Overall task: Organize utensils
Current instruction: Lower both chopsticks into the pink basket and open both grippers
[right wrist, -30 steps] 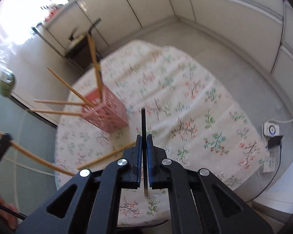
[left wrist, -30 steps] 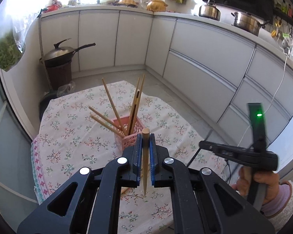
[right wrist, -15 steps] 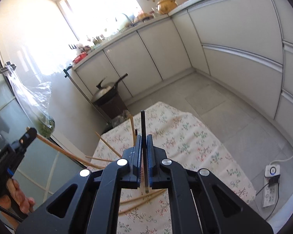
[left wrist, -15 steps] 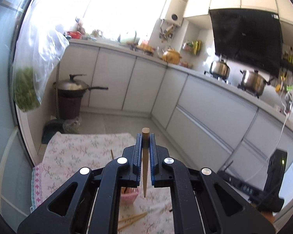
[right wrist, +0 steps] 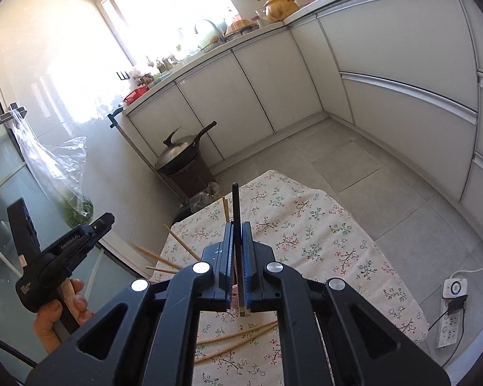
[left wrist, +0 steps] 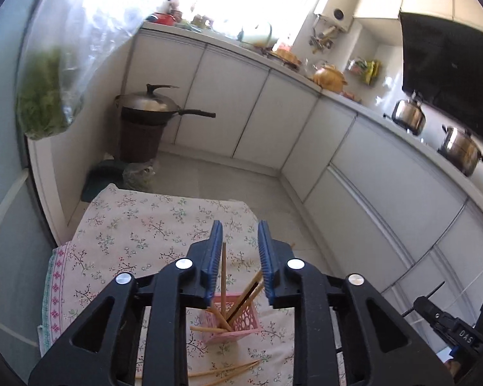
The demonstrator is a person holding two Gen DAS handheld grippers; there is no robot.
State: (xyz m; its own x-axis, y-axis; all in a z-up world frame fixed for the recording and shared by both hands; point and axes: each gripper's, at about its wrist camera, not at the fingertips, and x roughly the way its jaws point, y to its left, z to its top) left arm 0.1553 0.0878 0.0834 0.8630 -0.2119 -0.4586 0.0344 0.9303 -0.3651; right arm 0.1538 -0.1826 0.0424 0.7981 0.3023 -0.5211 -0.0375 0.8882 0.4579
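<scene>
My left gripper (left wrist: pixel 240 238) is open and empty, held above a pink perforated basket (left wrist: pixel 238 321) on the floral tablecloth (left wrist: pixel 138 225). Several wooden chopsticks (left wrist: pixel 223 276) stand in the basket. More wooden chopsticks (left wrist: pixel 228 370) lie loose on the cloth in front of it. My right gripper (right wrist: pixel 238 225) is shut on a dark chopstick (right wrist: pixel 235 206) that points up and forward. In the right wrist view the loose chopsticks (right wrist: pixel 235 337) lie under the gripper, and the left gripper (right wrist: pixel 103 220) shows at the left. The basket is mostly hidden there.
White kitchen cabinets (left wrist: pixel 235 109) run along the back and right. A wok on a brown bin (left wrist: pixel 148 109) stands by the table's far corner. A plastic bag of greens (left wrist: pixel 45 96) hangs at left. A power strip (right wrist: pixel 450 318) lies on the floor at right.
My left gripper has opened and let go of its wooden chopstick, which now stands in the pink basket. The left view has tilted down. The right gripper still holds the dark chopstick.
</scene>
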